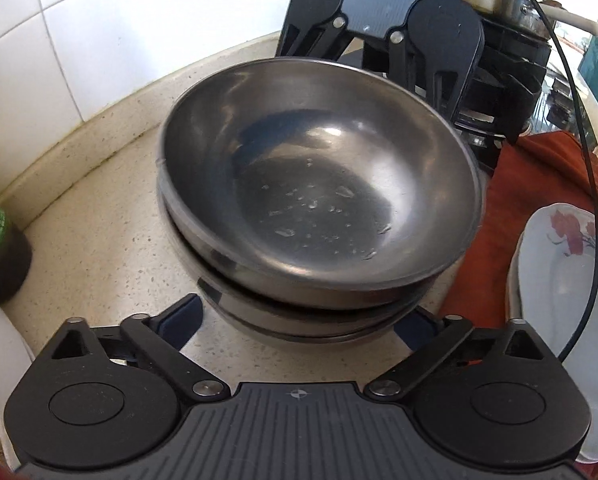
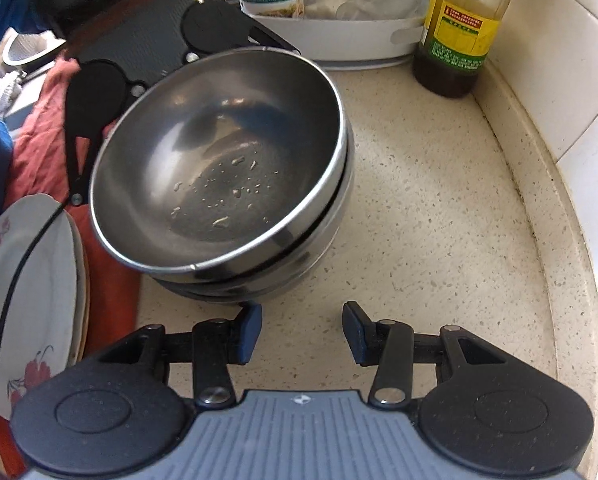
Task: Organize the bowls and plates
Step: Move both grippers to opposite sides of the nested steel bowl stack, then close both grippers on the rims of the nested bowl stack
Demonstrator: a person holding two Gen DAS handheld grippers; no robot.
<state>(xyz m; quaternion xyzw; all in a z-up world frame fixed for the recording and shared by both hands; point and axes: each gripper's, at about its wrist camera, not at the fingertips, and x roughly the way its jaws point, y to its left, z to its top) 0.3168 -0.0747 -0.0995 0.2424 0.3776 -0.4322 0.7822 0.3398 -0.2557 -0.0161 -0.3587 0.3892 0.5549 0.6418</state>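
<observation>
On the speckled counter [image 2: 419,200] my steel bowls [image 1: 319,184] sit nested though the top one tilts, floral plates [image 2: 31,280] are stacked beside, and my left gripper [image 1: 299,320] is spread wide around the stack's base while my right gripper [image 2: 302,330] is half-open and empty, so I judge only squaring-up remains.

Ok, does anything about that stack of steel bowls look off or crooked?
Yes. The top steel bowl sits tilted and off-centre on the bowl stack rather than nested flat, overhanging toward the floral plates. Droplets or bits also dot its inside, so it looks wet or unclean.
</observation>
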